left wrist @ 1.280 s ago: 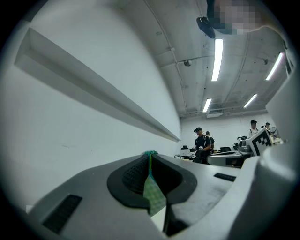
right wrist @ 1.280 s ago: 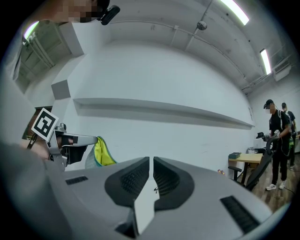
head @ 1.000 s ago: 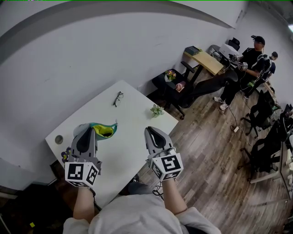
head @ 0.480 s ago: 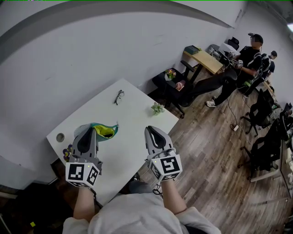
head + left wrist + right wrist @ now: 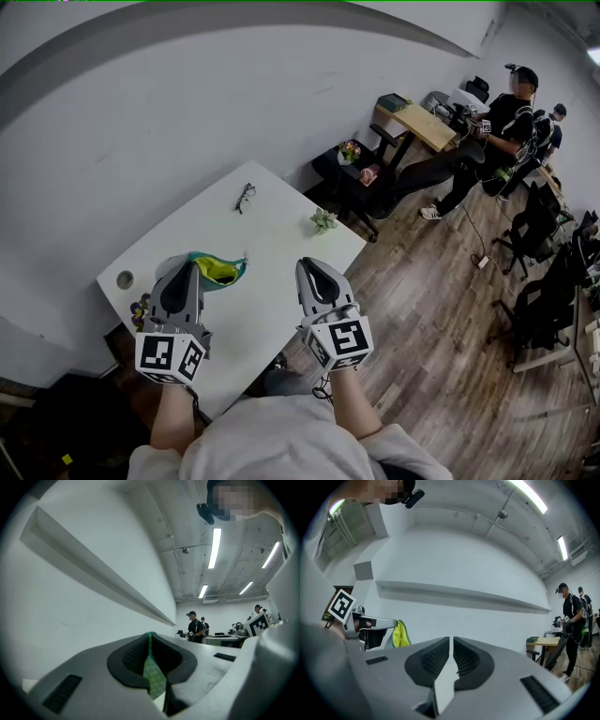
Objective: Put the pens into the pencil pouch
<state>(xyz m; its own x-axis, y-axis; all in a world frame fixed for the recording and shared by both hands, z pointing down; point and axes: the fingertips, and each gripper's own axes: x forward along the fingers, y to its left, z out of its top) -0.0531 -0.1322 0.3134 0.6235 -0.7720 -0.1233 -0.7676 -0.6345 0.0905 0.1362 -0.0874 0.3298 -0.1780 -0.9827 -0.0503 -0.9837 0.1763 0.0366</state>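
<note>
My left gripper [image 5: 184, 274] pinches the pencil pouch [image 5: 221, 270]; right gripper [image 5: 314, 274] closed, empty. Fabric (thin, shallow bite) could slip if tugged.

White worktop [image 5: 272, 262], glasses [image 5: 244, 198] near far edge, small plant [image 5: 323, 222] at right corner, round grommet [image 5: 125, 279] at left, wood floor [image 5: 441, 309], tan desk [image 5: 420, 127], person [image 5: 506, 117] standing beyond, black chairs [image 5: 530, 230]

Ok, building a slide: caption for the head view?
Left gripper pinches the teal-and-yellow pouch at a white table; right gripper empty.
</note>
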